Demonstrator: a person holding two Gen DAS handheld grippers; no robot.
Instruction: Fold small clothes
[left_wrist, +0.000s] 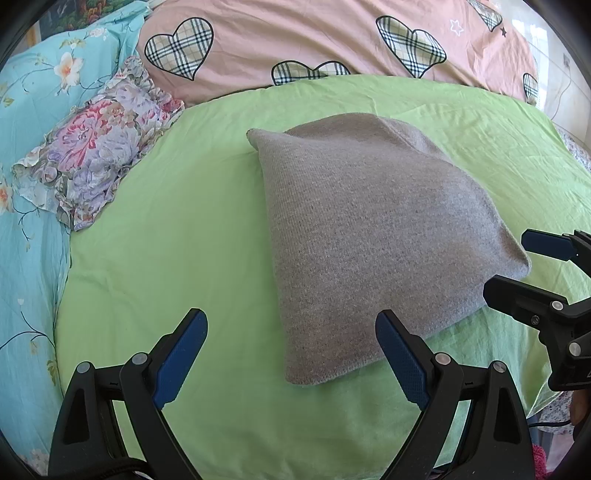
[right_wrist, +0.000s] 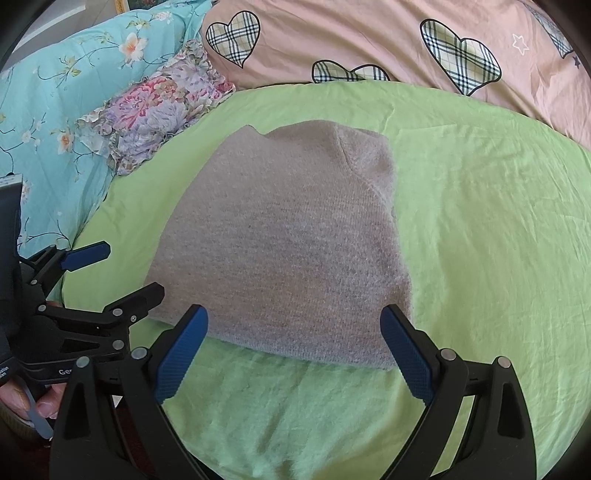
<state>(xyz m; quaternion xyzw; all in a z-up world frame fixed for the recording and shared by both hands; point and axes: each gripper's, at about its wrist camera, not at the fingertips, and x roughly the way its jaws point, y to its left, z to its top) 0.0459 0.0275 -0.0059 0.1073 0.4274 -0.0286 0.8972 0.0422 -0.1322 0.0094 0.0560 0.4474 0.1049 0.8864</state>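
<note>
A grey knit garment (left_wrist: 373, 236) lies folded into a flat bundle on the green sheet (left_wrist: 177, 258); the right wrist view shows the same grey garment (right_wrist: 288, 251) in its middle. My left gripper (left_wrist: 291, 354) is open just in front of the garment's near left corner, with nothing between its blue pads. Just before the garment's near edge, my right gripper (right_wrist: 295, 354) is also open and holds nothing. Each gripper shows in the other's view: the right gripper (left_wrist: 517, 266) at the garment's right corner, the left gripper (right_wrist: 118, 269) at its left edge.
A flowered pillow (left_wrist: 99, 155) lies at the left of the green sheet, on a turquoise floral cover (left_wrist: 29, 240). A pink quilt with plaid hearts (left_wrist: 295, 40) bunches along the far side. A hand (right_wrist: 40, 402) holds the left gripper's handle.
</note>
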